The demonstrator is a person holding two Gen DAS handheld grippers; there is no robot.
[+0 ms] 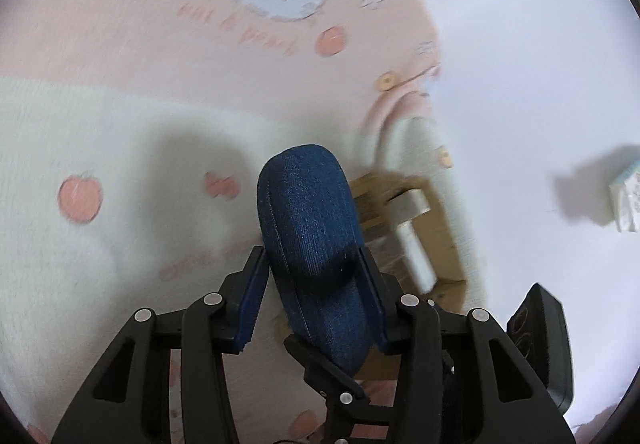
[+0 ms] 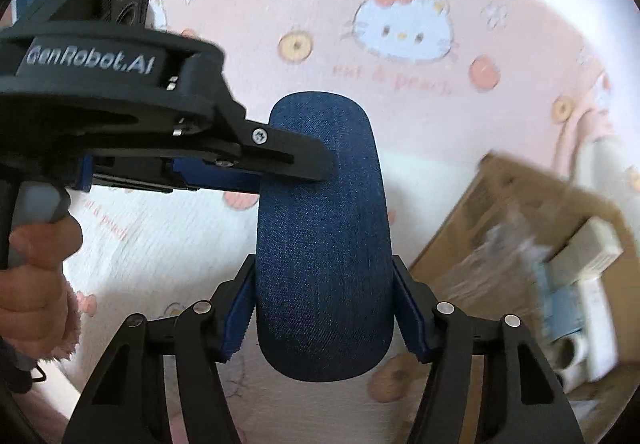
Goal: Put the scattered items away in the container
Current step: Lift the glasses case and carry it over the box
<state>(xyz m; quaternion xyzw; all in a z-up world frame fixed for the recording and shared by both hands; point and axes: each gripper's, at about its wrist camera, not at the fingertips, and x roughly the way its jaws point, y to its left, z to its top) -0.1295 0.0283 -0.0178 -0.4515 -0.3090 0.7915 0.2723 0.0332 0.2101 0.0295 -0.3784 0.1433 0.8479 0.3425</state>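
A dark blue denim oval case (image 1: 316, 244) is held in the air by both grippers above a pink and white cartoon-cat blanket (image 1: 120, 124). My left gripper (image 1: 314, 268) is shut on one end of the case. In the right wrist view my right gripper (image 2: 324, 308) is shut on the lower end of the case (image 2: 324, 244), while the left gripper (image 2: 280, 160) clamps it from the left. A brown cardboard box (image 1: 436, 228) holding several items lies below and to the right; it also shows in the right wrist view (image 2: 520, 244).
A small white packet (image 1: 626, 200) lies on the white surface (image 1: 520, 64) at the far right. The box holds a white tube (image 1: 416, 248) and a small carton (image 2: 592, 248). The person's hand (image 2: 36, 284) grips the left handle.
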